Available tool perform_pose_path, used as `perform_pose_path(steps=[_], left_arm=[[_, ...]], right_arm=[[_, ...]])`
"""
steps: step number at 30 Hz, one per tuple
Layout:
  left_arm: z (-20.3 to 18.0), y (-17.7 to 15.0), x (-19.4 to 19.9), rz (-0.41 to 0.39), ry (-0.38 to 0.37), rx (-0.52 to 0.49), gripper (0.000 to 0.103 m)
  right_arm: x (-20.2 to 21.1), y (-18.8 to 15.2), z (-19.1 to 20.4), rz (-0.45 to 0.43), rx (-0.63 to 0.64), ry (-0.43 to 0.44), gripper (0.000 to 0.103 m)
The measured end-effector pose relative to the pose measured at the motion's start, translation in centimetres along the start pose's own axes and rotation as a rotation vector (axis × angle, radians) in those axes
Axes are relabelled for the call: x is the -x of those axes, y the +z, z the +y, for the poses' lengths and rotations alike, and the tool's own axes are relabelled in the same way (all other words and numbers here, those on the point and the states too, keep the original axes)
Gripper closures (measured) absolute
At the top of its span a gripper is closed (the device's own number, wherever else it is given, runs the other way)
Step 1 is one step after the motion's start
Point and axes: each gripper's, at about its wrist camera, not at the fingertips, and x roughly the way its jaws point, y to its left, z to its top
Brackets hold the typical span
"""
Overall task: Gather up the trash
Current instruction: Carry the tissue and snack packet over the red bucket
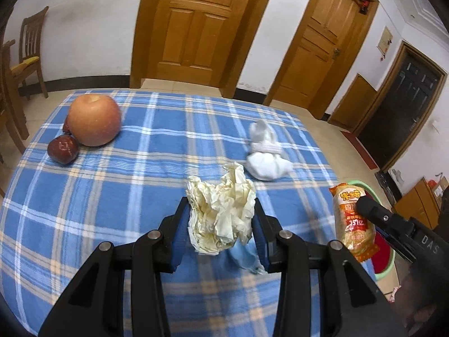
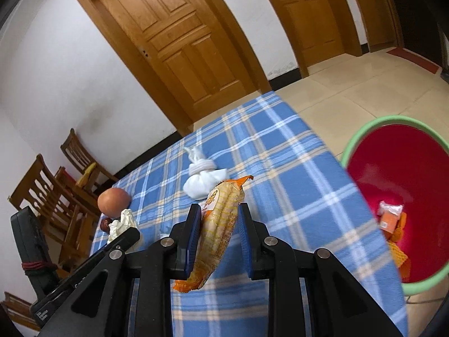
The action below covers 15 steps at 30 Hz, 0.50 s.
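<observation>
My left gripper [image 1: 220, 221] is shut on a crumpled cream paper wad [image 1: 221, 210], held just above the blue plaid tablecloth [image 1: 140, 174]; a bit of pale blue material [image 1: 247, 258] hangs below it. My right gripper [image 2: 220, 233] is shut on an orange snack wrapper [image 2: 221, 224], held above the table's right part; it also shows in the left wrist view [image 1: 352, 221]. A red bin with a green rim [image 2: 364, 132] stands on the floor to the right of the table, with orange wrappers [image 2: 391, 219] inside.
A tied white cloth bundle [image 1: 265, 151] lies on the table beyond the wad. An apple [image 1: 94, 120] and dark red dates [image 1: 63, 148] sit at the far left. Wooden chairs [image 2: 50, 196] stand left of the table. Wooden doors [image 1: 196, 22] line the far wall.
</observation>
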Motion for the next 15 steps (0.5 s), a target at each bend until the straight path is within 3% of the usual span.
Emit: perform_pose_path(steps=[15], left_arm=[[-8.1,-1.6,0.5,0.053,-0.119,-0.109,0.061]], right_arm=[[6.3,-0.2,-7.4,-0.075,-0.106,-0.077,0.077]])
